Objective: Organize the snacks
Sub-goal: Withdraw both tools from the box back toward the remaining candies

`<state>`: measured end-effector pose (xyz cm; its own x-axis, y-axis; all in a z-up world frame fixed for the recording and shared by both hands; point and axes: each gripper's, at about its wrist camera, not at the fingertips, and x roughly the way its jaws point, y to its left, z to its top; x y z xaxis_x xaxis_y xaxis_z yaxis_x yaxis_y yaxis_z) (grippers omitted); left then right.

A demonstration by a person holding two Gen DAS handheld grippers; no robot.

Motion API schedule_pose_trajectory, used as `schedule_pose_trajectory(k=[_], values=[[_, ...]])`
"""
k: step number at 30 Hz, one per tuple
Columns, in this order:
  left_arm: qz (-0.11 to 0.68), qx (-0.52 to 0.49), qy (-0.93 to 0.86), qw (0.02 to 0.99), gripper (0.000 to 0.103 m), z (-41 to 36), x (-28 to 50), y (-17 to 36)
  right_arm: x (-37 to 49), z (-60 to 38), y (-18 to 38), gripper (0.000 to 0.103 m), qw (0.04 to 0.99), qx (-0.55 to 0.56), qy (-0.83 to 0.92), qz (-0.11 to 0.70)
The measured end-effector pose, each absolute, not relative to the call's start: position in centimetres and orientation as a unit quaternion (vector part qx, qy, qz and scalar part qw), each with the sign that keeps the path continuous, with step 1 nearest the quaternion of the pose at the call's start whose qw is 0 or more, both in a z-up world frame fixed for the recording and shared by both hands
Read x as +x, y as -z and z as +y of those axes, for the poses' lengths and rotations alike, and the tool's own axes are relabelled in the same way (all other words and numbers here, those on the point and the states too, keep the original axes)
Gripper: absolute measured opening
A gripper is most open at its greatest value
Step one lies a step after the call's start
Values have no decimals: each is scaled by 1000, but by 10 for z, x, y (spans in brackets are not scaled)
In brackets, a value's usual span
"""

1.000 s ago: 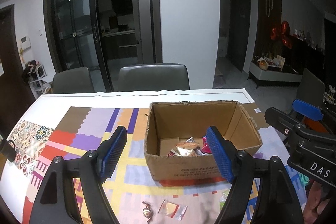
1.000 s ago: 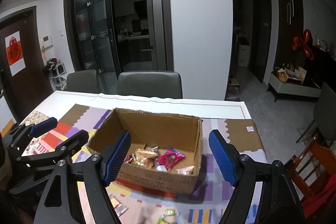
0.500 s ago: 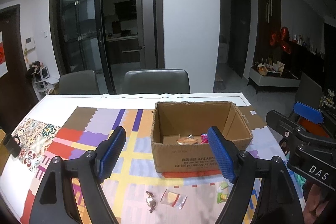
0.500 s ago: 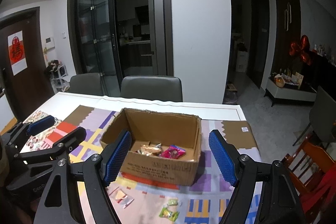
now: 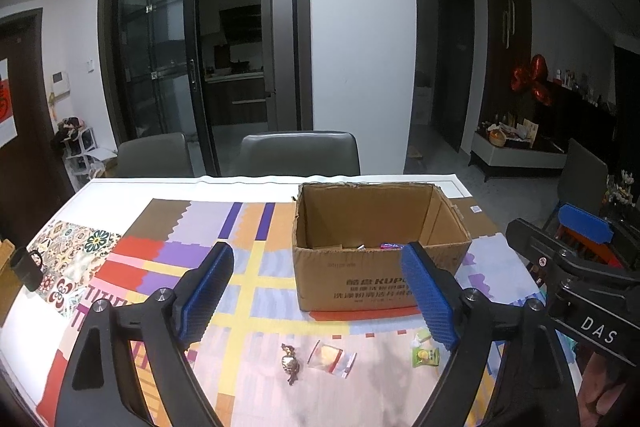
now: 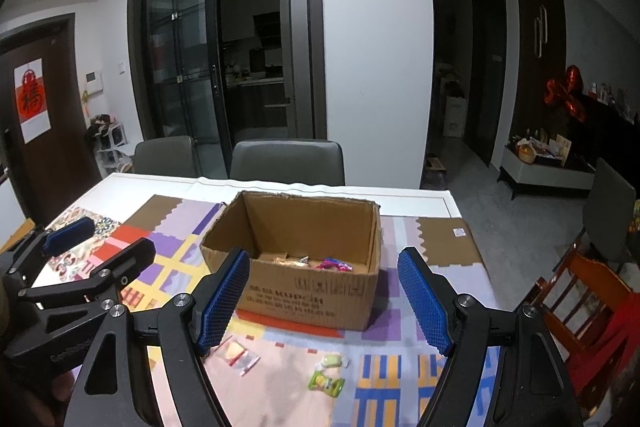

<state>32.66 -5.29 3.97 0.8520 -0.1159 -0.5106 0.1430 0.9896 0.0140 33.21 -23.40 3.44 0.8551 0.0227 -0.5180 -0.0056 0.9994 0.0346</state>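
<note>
Hovering above the near edge of the table, the left gripper (image 5: 318,293) had its jaws opening with nothing between them, and the right gripper (image 6: 326,301) stood spread wide and likewise empty. Just beyond the fingertips, loose snacks lay on the patterned tablecloth (image 5: 248,259): a twist-wrapped candy (image 5: 290,365), a clear packet with a pale orange piece inside (image 5: 330,358), and a green-and-yellow sachet (image 5: 425,355). The right wrist view added a small pale green wrapped sweet (image 6: 332,361) near that sachet.

These pieces looked very light and thin, with slick, crinkly film that would probably slide or fold under pressure. The flat packet seemed best pinched across its sealed edge, the twisted candy across its round middle, with a gentle squeeze.

Farther on sat the open cardboard box (image 5: 376,277), already holding a few wrappers, a pink one (image 6: 334,264) among them. Behind it the white table (image 5: 160,187) ran back to two grey chairs (image 5: 300,153) and dark glass doors (image 5: 160,59).
</note>
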Motion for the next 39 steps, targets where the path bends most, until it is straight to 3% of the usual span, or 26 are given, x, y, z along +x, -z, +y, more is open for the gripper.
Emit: schedule_pose_trajectory(k=[13, 20, 22, 39], values=[[265, 27, 50, 963, 96, -45, 310, -24, 310, -239, -22, 77, 964, 28, 17, 265], [273, 18, 37, 961, 97, -36, 306, -9, 308, -239, -7, 78, 963, 32, 34, 267], [276, 22, 31, 960, 97, -35, 307, -4, 307, -239, -3, 85, 962, 35, 39, 269], [307, 14, 1, 952, 97, -16, 311, 49, 308, -226, 38, 86, 955, 33, 71, 286]])
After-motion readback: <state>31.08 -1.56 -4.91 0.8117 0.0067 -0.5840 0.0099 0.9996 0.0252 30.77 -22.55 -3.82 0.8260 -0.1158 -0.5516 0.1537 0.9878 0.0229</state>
